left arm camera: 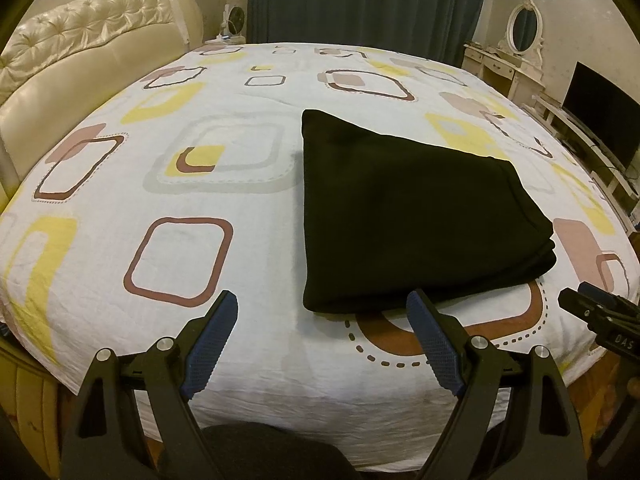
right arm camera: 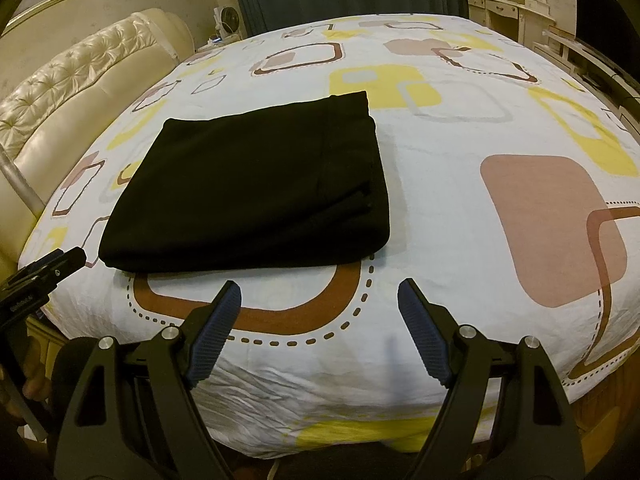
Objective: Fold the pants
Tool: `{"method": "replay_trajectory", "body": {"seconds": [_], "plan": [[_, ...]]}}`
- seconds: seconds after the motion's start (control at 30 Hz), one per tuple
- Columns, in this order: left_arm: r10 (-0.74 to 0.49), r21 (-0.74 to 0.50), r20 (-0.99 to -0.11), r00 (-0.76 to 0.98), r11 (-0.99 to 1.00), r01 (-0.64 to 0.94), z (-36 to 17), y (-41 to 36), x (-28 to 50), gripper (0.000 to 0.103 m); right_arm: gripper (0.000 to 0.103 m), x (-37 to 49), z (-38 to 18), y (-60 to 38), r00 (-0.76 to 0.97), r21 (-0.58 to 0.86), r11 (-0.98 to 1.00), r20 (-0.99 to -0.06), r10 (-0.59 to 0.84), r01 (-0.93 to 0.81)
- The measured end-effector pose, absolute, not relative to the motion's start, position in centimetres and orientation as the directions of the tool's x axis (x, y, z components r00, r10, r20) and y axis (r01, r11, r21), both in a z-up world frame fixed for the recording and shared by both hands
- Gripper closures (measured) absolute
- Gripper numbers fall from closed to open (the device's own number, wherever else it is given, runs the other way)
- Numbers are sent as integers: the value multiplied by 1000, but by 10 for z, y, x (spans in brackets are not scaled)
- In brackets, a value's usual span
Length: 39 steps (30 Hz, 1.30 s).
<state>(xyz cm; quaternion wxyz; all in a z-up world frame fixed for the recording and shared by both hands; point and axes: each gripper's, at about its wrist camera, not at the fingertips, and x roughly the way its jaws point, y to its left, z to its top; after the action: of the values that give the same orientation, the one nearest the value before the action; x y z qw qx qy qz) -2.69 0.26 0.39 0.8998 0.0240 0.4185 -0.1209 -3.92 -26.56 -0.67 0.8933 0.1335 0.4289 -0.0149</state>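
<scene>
- pants (left arm camera: pixel 408 212): black, folded into a compact, roughly rectangular bundle of several layers; stacked edges show along the side that lies right of the left gripper's view. surface smooth and flat, no leg or waistband trailing out.
- location: on the bed (left arm camera: pixel 240 372), lying just ahead of the left gripper (left arm camera: pixel 322 336) and slightly to its right; ahead and to the left of the right gripper (right arm camera: pixel 320 320). near edge of the bundle close to both sets of fingertips, not touching either.
- left gripper: fingers spread wide, nothing between them.
- right gripper: fingers likewise spread, holding nothing.
- progress, judged: folding appears complete or all but complete; both tools stand clear of the cloth. what might remain is at most a final squaring of the layered edge, which looks slightly stepped.
- handling note, judged: soft, thick knit; the bundle should keep its shape if left alone.
</scene>
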Motion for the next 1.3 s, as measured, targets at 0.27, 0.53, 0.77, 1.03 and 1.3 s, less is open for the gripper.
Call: {"method": "replay_trajectory", "body": {"seconds": [0.27, 0.53, 0.77, 1.03, 1.3], "plan": [[-200, -59, -763, 615, 969, 241, 4, 2, -28, 18, 22, -39, -8, -266, 631, 224, 965, -770, 89, 137], [-202, -59, -772, 603, 967, 247, 3, 0, -26, 18, 22, -40, -8, -265, 629, 222, 966, -772, 89, 135], [-201, -60, -772, 602, 967, 247, 3, 0, -25, 18, 22, -40, -9, -264, 629, 222, 966, -772, 91, 133], [-196, -51, -772, 605, 967, 248, 4, -1, -26, 18, 22, -40, -10, -262, 624, 220, 967, -776, 94, 128], [-187, -32, -772, 608, 966, 257, 4, -4, -28, 18, 22, -40, -10, -261, 622, 218, 968, -777, 97, 122]]}}
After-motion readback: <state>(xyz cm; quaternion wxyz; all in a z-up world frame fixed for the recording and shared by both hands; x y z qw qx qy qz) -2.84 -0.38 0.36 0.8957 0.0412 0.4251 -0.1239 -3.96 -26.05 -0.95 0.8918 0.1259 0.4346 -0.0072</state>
